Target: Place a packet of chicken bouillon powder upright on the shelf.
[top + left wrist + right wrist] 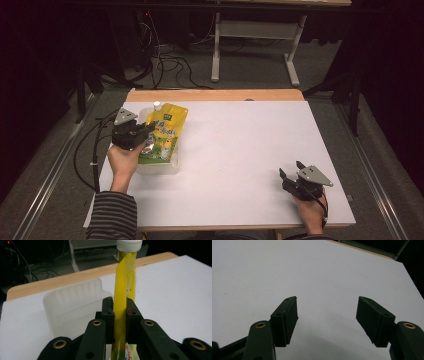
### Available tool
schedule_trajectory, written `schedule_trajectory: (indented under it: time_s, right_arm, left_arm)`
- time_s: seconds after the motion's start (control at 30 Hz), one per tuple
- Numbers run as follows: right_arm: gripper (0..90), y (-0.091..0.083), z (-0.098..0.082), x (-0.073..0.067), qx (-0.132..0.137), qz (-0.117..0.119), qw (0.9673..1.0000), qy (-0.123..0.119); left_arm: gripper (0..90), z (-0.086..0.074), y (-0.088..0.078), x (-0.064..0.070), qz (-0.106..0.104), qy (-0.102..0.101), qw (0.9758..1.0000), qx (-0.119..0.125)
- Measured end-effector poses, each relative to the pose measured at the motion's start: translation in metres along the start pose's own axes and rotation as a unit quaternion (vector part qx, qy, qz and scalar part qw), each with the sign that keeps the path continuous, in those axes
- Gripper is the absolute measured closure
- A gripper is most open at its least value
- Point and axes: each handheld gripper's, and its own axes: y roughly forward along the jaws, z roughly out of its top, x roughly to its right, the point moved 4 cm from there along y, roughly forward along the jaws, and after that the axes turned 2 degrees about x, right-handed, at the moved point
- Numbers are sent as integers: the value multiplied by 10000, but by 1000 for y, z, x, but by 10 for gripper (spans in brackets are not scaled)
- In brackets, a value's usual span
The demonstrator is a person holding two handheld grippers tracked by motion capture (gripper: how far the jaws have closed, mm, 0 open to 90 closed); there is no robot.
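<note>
A yellow refill pouch [164, 134] with a white screw cap [157, 105] hangs above a clear plastic tub [159, 166] at the table's left. My left gripper [145, 131] is shut on the pouch's edge. In the left gripper view the yellow pouch [124, 285] runs upright between the black jaws, its cap [129, 245] at the top, with the tub [72, 307] behind and to the left. My right gripper [291, 171] rests near the table's front right corner, open, with nothing between its fingers [287, 320].
The white table top [240, 150] has a wooden strip [215, 95] along its far edge. Beyond it, a white desk frame [255, 30] and loose cables [165, 60] lie on the dark floor. A cable [92, 150] trails from the left gripper off the table's left side.
</note>
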Motion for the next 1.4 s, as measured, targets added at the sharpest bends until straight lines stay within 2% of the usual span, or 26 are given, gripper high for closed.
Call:
schedule_trajectory:
  time_s: [0.17, 0.4, 0.63, 0.77, 0.87, 0.97, 1.23, 1.4]
  right_arm:
    - [339, 0, 0, 0, -4, -2, 10000, -9]
    - [339, 0, 0, 0, -1, 1, 10000, -2]
    - [340, 0, 0, 0, -12, -17, 10000, -27]
    - [340, 0, 0, 0, -17, -11, 10000, -32]
    - [339, 0, 0, 0, -20, -9, 10000, -30]
    - [340, 0, 0, -1, -17, -3, 10000, -38]
    - [339, 0, 0, -1, -28, -25, 10000, -72]
    - [339, 0, 0, -1, -25, -23, 10000, -69]
  left_arm:
    - [817, -5, -4, 2, 50, -62, 9994, 349]
    - [815, -5, -12, 8, 87, 97, 9991, 395]
    - [817, -2, -7, 5, 130, -22, 9985, 528]
    - [816, -8, -3, 8, 134, 42, 9987, 489]
    - [815, -10, -6, 6, 131, -10, 9986, 517]
    - [812, -12, -9, 4, 111, -37, 9989, 445]
    - [808, -16, -17, 5, 82, 73, 9996, 257]
    - [810, -19, -23, 9, 133, 236, 9995, 133]
